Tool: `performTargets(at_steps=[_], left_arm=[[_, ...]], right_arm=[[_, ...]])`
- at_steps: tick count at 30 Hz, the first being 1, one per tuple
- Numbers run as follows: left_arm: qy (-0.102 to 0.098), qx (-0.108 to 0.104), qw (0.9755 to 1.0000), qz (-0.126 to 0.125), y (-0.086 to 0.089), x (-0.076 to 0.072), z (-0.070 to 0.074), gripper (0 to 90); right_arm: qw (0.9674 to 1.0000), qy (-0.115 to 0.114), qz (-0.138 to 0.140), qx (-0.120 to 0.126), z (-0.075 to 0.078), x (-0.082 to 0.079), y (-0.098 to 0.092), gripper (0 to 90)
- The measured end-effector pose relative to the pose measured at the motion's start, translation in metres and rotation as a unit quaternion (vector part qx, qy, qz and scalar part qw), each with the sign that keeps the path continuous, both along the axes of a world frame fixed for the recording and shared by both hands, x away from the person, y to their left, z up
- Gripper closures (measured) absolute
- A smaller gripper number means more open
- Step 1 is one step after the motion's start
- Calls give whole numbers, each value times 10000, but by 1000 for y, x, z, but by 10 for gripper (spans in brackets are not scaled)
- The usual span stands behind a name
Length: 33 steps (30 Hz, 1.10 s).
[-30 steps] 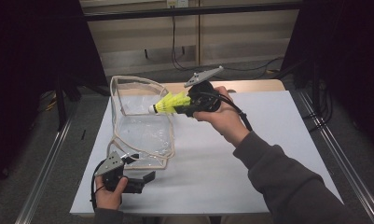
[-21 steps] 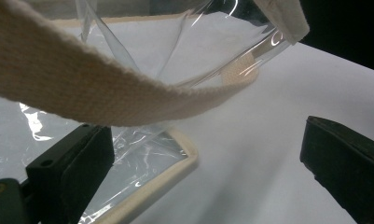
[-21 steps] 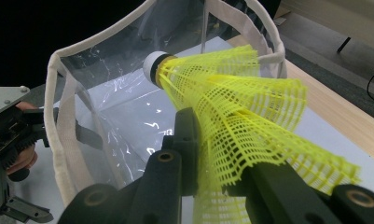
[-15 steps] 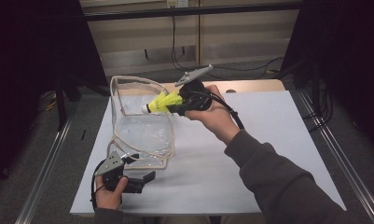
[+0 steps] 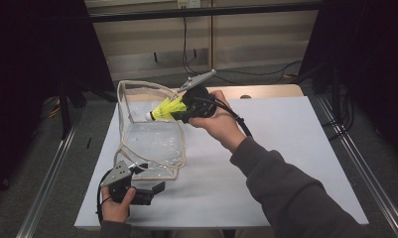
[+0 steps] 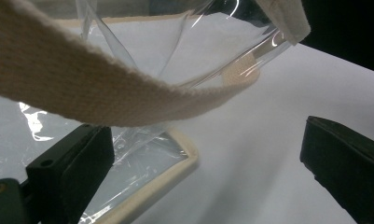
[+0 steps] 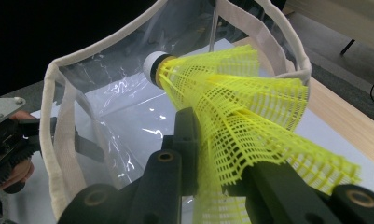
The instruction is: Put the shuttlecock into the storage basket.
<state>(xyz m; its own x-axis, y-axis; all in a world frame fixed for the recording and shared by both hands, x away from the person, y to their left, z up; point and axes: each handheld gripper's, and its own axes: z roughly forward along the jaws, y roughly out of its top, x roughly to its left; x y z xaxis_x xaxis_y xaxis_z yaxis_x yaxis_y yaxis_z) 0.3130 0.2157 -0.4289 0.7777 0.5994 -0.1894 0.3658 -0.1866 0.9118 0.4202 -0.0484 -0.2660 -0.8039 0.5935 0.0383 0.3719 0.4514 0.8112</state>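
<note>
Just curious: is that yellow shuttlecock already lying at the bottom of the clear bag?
No, the shuttlecock is clamped in the right gripper above the bag.

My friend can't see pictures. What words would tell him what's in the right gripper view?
Two black jaws squeeze the squashed skirt of a yellow shuttlecock, its white tip pointing into the open top of a clear plastic bag with cream fabric edging. The left gripper sits low at the left.

shuttlecock (image 7: 250, 112): yellow mesh, white tip | bag (image 5: 152, 144): clear, beige trim
</note>
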Motion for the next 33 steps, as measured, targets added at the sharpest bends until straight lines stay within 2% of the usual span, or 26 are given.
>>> performTargets(at_steps=[13,15,20,21,27,33], left_arm=[[-8,-5,10000,-6,0,0,0,28],[22,-29,9999,-127,1,1,0,29],[38,-26,9999,-147,0,1,0,28],[5,5,10000,-21,-1,0,0,28],[3,2,10000,-25,-1,0,0,28],[-2,-2,10000,-28,-1,0,0,28]], right_arm=[[10000,-45,-4,-48,2,3,12,796],[10000,-67,8,-68,4,2,12,796],[9999,-110,38,-62,10,-1,12,796],[9999,-112,38,-73,10,-1,12,796],[9998,-138,78,-80,16,-3,16,796],[9998,-105,119,-101,13,-3,26,796]])
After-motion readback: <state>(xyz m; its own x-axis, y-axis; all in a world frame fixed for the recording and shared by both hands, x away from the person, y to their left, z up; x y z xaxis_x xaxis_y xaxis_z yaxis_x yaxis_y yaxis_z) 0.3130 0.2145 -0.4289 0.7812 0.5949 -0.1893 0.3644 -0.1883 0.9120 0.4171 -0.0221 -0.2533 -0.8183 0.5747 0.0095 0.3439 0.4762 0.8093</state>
